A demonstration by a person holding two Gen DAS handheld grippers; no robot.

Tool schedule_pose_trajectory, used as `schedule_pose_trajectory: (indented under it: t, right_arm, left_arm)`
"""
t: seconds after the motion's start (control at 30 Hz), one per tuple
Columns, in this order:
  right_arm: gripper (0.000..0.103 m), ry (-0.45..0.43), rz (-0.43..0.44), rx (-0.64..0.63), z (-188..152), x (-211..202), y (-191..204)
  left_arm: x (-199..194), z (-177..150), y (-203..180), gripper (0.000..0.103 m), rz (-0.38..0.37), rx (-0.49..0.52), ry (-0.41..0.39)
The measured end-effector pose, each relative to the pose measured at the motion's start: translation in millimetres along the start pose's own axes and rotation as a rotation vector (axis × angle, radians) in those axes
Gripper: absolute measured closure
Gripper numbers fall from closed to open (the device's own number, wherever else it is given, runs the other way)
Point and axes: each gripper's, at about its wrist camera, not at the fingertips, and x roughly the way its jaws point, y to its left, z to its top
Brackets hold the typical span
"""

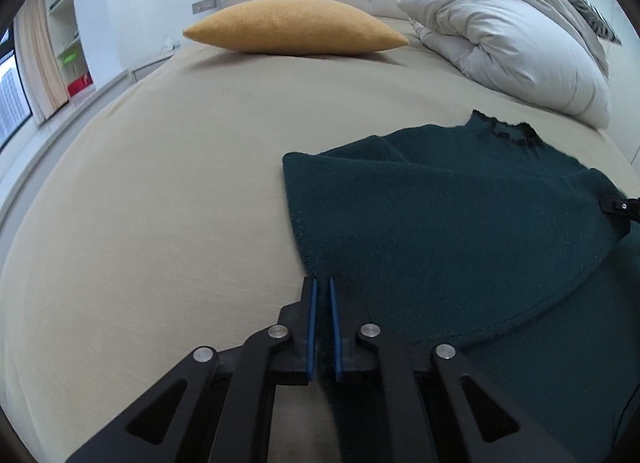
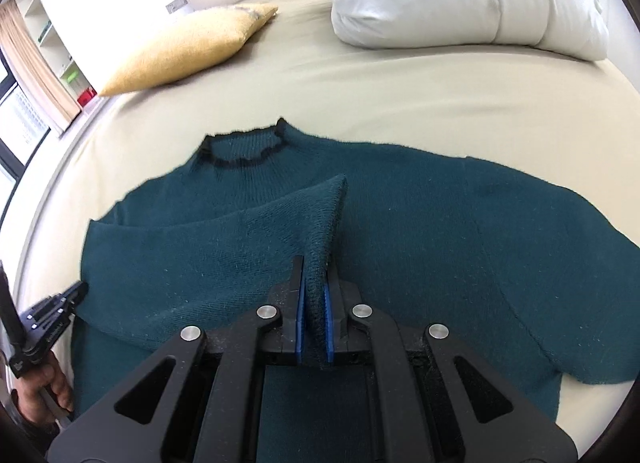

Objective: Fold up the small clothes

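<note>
A dark green knit sweater [image 2: 400, 223] lies on the beige bed, collar away from me; it also shows in the left wrist view [image 1: 440, 215]. Its left sleeve [image 2: 224, 247] is folded over the body. My right gripper [image 2: 314, 263] is shut on the sleeve's cuff and holds it raised over the sweater's middle. My left gripper [image 1: 322, 283] has its jaws nearly closed at the sweater's left edge, with a strip of the knit running between the pads; it also shows at the far left of the right wrist view [image 2: 76, 291], held by a hand.
A mustard cushion [image 1: 296, 25] lies toward the headboard. A bunched white duvet [image 1: 504, 35] sits at the back right. The beige bed sheet [image 1: 160, 203] spreads to the left. Shelves and a window stand beyond the bed's left edge.
</note>
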Motion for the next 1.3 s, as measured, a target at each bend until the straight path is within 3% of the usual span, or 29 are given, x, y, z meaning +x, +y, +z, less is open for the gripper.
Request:
schedule_pose_trajectory:
  t: [0.07, 0.17, 0.3, 0.43, 0.57, 0.63, 0.7, 0.83, 0.9, 0.97, 1.03, 1.1, 1.13, 1.23, 1.3]
  right_arm:
    - [0.097, 0.079, -0.002, 0.04, -10, 27, -12]
    - [0.096, 0.052, 0.065, 0.147, -19, 23, -24]
    - [0.096, 0.033, 0.046, 0.085, -17, 1, -4]
    - [0.095, 0.087, 0.049, 0.154, -19, 14, -15]
    - [0.096, 0.054, 0.142, 0.192, -25, 26, -33]
    - [0.096, 0.058, 0.202, 0.237, -26, 24, -46]
    - [0.093, 0.06, 0.209, 0.259, -25, 17, -55]
    - [0.083, -0.064, 0.01, 0.276, -20, -21, -55]
    - [0.083, -0.134, 0.077, 0.223, -16, -38, -38]
    - [0.073, -0.137, 0.146, 0.168, -15, -36, -18]
    - [0.03, -0.09, 0.188, 0.151, -20, -14, -11]
    - [0.031, -0.007, 0.148, 0.167, -29, 15, -19]
    - [0.034, -0.056, 0.166, 0.166, -34, 11, -26]
    - [0.034, -0.089, 0.16, 0.273, -39, -23, -56]
    - [0.033, -0.194, 0.197, 0.363, -47, -62, -94]
  left_arm:
    - [0, -1, -4, 0.095, 0.02, 0.037, -0.009]
    - [-1, -2, -2, 0.095, 0.023, 0.047, -0.011]
    - [-3, -1, -2, 0.096, 0.038, 0.065, -0.015]
    - [-2, -3, -2, 0.096, 0.043, 0.065, -0.015]
    - [2, -5, -4, 0.095, 0.056, 0.077, -0.008]
    - [1, -4, -4, 0.09, 0.065, 0.081, -0.013]
    - [-6, -5, -3, 0.085, 0.068, 0.076, -0.023]
    - [-30, -2, -2, 0.079, 0.146, 0.06, -0.066]
    - [-45, 3, -4, 0.074, 0.176, 0.046, -0.116]
    - [-51, 7, -14, 0.069, 0.163, 0.065, -0.142]
    - [-42, 7, -28, 0.056, 0.15, 0.109, -0.11]
    - [-24, 5, -33, 0.056, 0.11, 0.108, -0.014]
    - [-24, 3, -32, 0.056, 0.095, 0.086, 0.003]
    - [-44, 0, -33, 0.051, 0.032, 0.035, -0.061]
    - [-58, 2, -39, 0.043, -0.03, 0.021, -0.086]
